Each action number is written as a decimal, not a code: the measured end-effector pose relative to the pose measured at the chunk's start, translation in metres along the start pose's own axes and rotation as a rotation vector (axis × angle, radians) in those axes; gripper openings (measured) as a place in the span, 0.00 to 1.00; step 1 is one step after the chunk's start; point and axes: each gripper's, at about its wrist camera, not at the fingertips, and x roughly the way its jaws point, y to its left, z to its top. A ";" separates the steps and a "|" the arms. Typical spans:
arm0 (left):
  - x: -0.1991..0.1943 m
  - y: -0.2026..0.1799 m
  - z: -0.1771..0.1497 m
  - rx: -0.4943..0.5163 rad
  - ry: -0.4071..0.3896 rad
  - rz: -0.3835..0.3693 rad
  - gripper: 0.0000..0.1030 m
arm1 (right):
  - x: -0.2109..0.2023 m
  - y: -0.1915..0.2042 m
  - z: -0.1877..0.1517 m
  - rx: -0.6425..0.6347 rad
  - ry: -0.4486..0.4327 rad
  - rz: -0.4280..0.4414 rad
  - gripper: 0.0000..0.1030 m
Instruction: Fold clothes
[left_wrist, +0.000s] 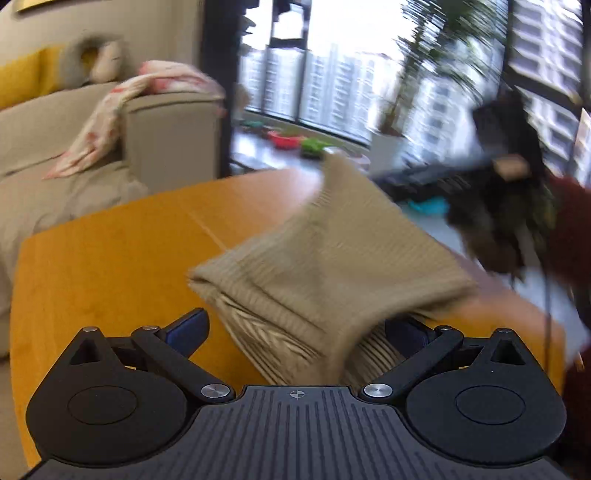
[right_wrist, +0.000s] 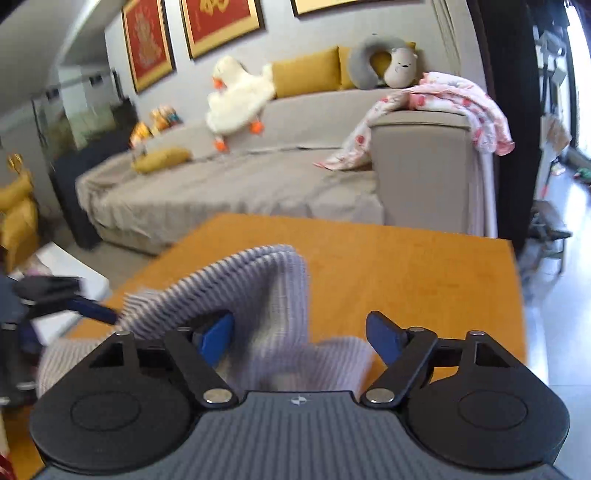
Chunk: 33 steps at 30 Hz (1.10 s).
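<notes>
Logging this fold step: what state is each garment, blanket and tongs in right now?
Beige ribbed sweater: bunched, partly lifted off the wooden table.
Left tongs: open, sweater between the fingers.
Right tongs: open, sweater fabric between them.
Pink patterned blanket: draped over the sofa arm.
</notes>
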 end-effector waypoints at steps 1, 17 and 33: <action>0.003 0.011 0.003 -0.081 -0.020 0.028 1.00 | 0.002 0.000 -0.001 0.020 -0.008 0.005 0.76; 0.015 0.069 0.000 -0.405 -0.028 -0.136 1.00 | 0.012 -0.003 -0.024 0.221 -0.115 0.030 0.69; 0.083 0.067 0.039 -0.356 0.050 0.001 0.81 | 0.012 -0.028 -0.037 0.390 -0.104 -0.092 0.24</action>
